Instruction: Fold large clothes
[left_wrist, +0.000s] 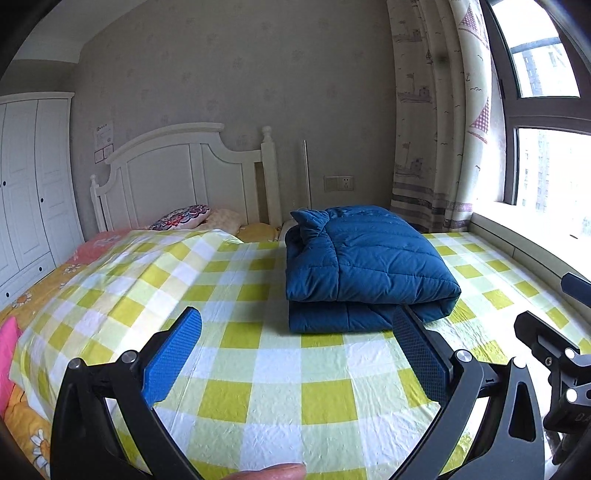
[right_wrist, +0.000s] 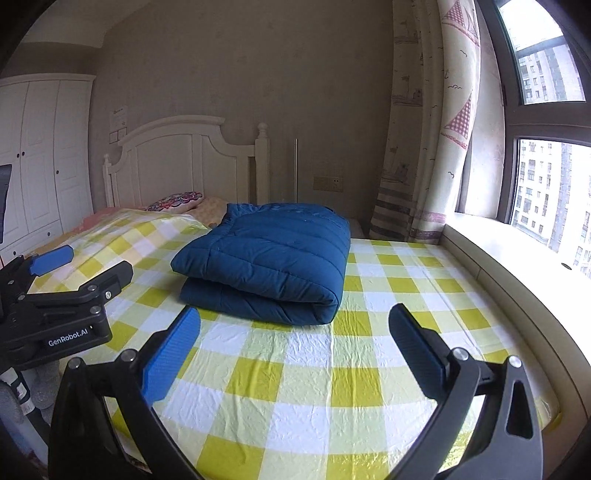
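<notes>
Checked yellow sheet (right_wrist: 295, 369) covers the bed, and on it, toward the headboard (right_wrist: 184, 162), lies the blue quilted coat (right_wrist: 269, 258) folded into a thick two-layer bundle. Nearer the foot than the coat, the left gripper (left_wrist: 295, 350) and right gripper (right_wrist: 295, 347) hover empty, jaws spread wide. Its puffy top layer (slippery-looking fabric) could spring open or slide off if a finger nudges the rounded fold edge.

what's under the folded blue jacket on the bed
The folded blue jacket lies directly on the yellow checked sheet. Nothing else shows at its edges; whatever might sit beneath its middle is covered. Both grippers hover open, clear of it.
</notes>
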